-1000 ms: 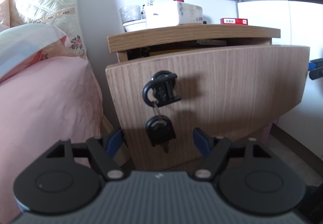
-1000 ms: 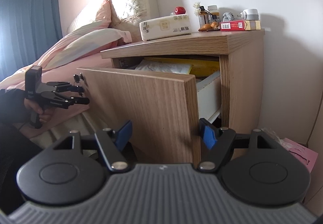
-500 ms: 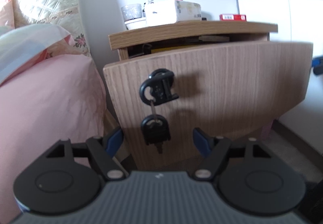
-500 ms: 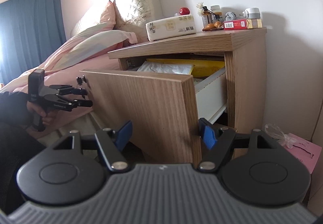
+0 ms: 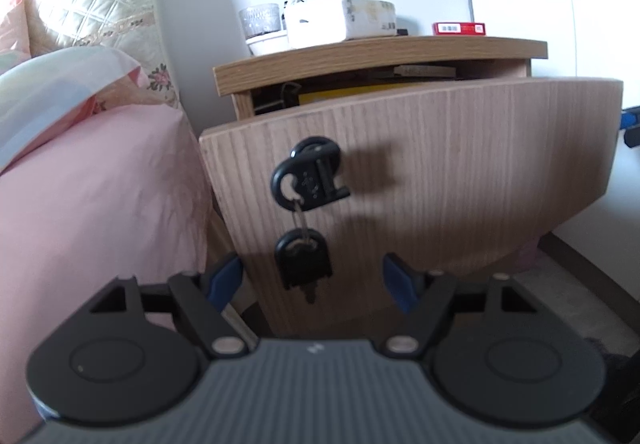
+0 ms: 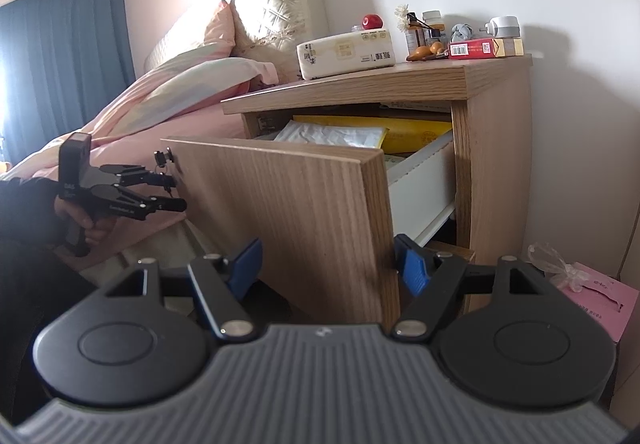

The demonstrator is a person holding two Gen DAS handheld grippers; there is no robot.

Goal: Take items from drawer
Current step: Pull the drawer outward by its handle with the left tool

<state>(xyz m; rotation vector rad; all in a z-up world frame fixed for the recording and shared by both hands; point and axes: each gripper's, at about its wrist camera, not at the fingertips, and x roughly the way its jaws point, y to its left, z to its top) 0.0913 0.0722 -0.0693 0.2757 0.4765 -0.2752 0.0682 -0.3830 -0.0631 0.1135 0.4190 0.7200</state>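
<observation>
Left wrist view faces the front panel of the drawer point(image 5: 420, 163), which stands pulled out from the nightstand point(image 5: 380, 51). A black key point(image 5: 308, 173) sits in the lock with a second key point(image 5: 303, 258) dangling beneath it on a ring. The left claw point(image 5: 312, 278) is released, its blue-tipped fingers spread wide and holding nothing, just short of the panel with the hanging key between them. A pink bed point(image 5: 92, 183) presses close on the left; bare floor opens to the right.

Right wrist view looks at the drawer's right corner point(image 6: 376, 167). Inside lie a yellow envelope point(image 6: 416, 131) and a pale padded mailer point(image 6: 332, 133) on top of it, near the front. The right claw point(image 6: 328, 264) is also released and empty, straddling the panel's corner edge. The nightstand top overhangs the drawer's rear, leaving open room above only the front part. On top stand a tissue pack point(image 6: 346, 53), a red box point(image 6: 476, 47) and small bottles point(image 6: 424, 29). A pink bag point(image 6: 596, 296) lies on the floor at right.

Compared with a second ago, the drawer has come out a little farther and more of the mailer shows.
</observation>
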